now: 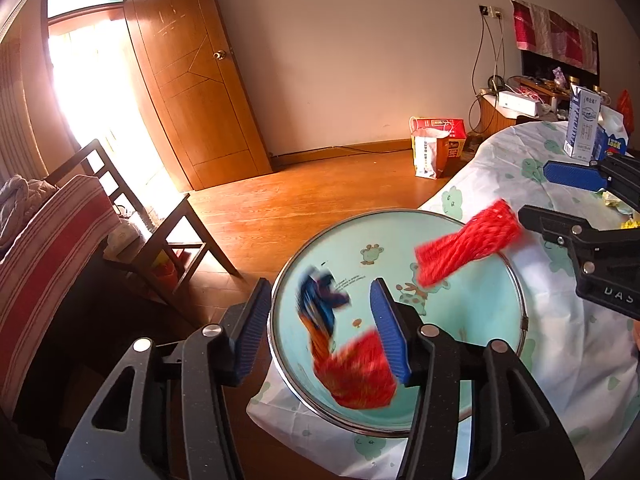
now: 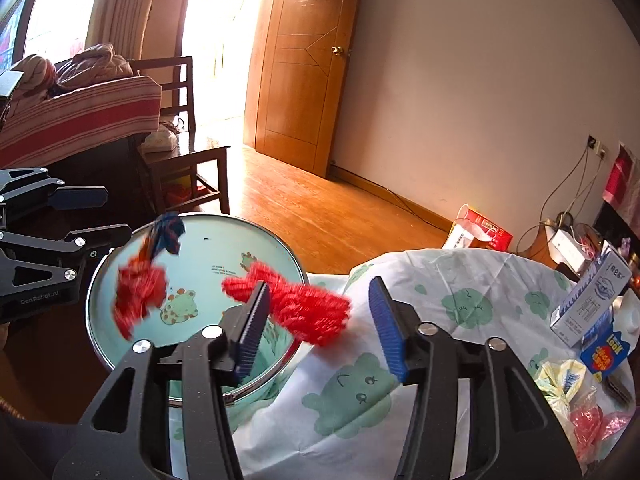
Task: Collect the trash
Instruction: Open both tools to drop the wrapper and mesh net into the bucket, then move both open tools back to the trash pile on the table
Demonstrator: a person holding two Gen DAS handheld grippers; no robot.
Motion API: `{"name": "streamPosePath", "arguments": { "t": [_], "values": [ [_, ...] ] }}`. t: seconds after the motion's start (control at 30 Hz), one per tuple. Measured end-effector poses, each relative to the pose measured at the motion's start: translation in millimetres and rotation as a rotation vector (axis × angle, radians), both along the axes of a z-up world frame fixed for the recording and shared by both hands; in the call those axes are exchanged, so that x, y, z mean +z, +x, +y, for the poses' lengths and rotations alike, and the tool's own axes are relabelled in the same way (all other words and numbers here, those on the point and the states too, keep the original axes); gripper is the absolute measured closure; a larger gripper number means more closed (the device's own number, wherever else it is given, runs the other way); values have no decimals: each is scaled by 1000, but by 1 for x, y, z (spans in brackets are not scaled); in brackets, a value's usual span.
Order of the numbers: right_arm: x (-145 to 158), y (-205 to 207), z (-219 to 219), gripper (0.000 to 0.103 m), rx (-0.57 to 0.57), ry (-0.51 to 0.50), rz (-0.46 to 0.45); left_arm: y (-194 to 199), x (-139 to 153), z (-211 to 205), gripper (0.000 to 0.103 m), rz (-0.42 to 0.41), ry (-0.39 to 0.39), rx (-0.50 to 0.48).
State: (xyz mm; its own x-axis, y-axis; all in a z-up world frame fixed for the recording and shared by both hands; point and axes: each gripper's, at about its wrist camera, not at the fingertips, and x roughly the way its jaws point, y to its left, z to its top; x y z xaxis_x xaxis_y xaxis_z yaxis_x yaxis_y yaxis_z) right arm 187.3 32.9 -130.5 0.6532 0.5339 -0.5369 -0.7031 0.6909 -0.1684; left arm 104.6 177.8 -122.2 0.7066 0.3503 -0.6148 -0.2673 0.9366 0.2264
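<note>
A round metal basin (image 1: 460, 320) (image 2: 224, 240) with a pale blue cartoon inside stands at the table's edge. My left gripper (image 1: 320, 292) (image 2: 108, 214) hangs open over it. A blurred red, orange and blue wrapper (image 1: 352, 372) (image 2: 140, 292) is loose in the air under its fingers, and no pad presses on it. My right gripper (image 2: 319, 292) (image 1: 536, 192) is open too, above the basin's right rim. A blurred red net sleeve (image 2: 308, 308) (image 1: 468, 246) hangs free between its jaws, over the rim.
The table wears a white cloth with green bears (image 2: 360, 400). On its right side are a milk carton (image 2: 592, 300), a blue box (image 2: 604, 354) and crumpled yellow (image 2: 568, 384) and pink wrappers (image 2: 592, 424). A wooden chair (image 1: 160, 232) and a paper bag (image 1: 436, 148) stand on the floor.
</note>
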Motion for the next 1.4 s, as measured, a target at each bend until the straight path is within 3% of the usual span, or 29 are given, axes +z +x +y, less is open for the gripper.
{"name": "streamPosePath", "arguments": {
  "t": [0.43, 0.53, 0.67, 0.77, 1.0, 1.2, 1.4],
  "values": [
    [-1, -2, 3, 40, -9, -20, -11, 0, 1, 0, 45, 1, 1, 4],
    [0, -3, 2, 38, -25, -17, -25, 0, 2, -1, 33, 0, 7, 11],
    [12, -4, -14, 37, -130, 21, -27, -1, 3, -11, 31, -2, -9, -19],
    [30, -16, -39, 37, -226, 26, -48, 0, 3, -27, 31, -4, -15, -66],
    [61, -60, -156, 28, -463, 77, -59, 7, 0, -90, 30, 1, -38, -215],
    [31, -96, -262, 28, -709, 32, 0, 12, -10, -150, 30, 25, -46, -337],
    [-5, -115, -318, 28, -823, 30, 72, 11, -20, -198, 30, 54, -27, -429]
  ]
}}
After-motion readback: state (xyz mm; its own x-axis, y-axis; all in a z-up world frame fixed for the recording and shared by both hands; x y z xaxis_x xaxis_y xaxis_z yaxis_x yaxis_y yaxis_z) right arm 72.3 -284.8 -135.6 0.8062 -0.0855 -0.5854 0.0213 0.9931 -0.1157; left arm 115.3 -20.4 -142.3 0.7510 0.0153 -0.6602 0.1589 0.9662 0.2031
